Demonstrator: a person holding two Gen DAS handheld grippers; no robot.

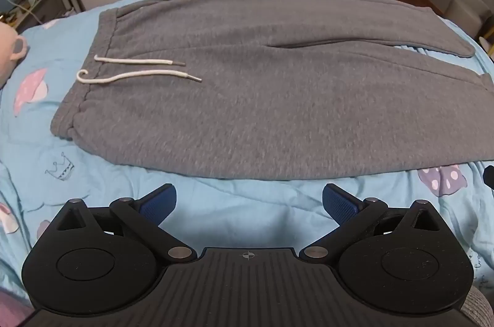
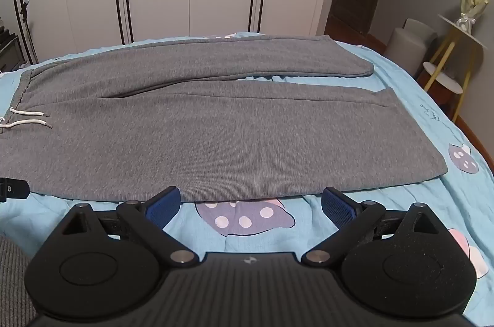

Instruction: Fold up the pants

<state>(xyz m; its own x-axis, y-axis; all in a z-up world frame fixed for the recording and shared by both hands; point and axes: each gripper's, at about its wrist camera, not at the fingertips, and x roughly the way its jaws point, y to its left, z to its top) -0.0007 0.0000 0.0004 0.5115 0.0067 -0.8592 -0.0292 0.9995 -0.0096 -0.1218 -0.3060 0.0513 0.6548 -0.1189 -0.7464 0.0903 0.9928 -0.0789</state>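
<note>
Both tongs, left tongs (image 1: 249, 202) and right tongs (image 2: 250, 203), are spread empty, so pinch the pants' (image 1: 247, 98) near edge and fold toward the far leg.

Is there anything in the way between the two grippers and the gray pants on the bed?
Nothing visible. The left gripper and right gripper are both open, and only bare blue bedspread lies between them and the near edge of the gray pants. The white drawstrings rest farther back, near the waistband.
</note>
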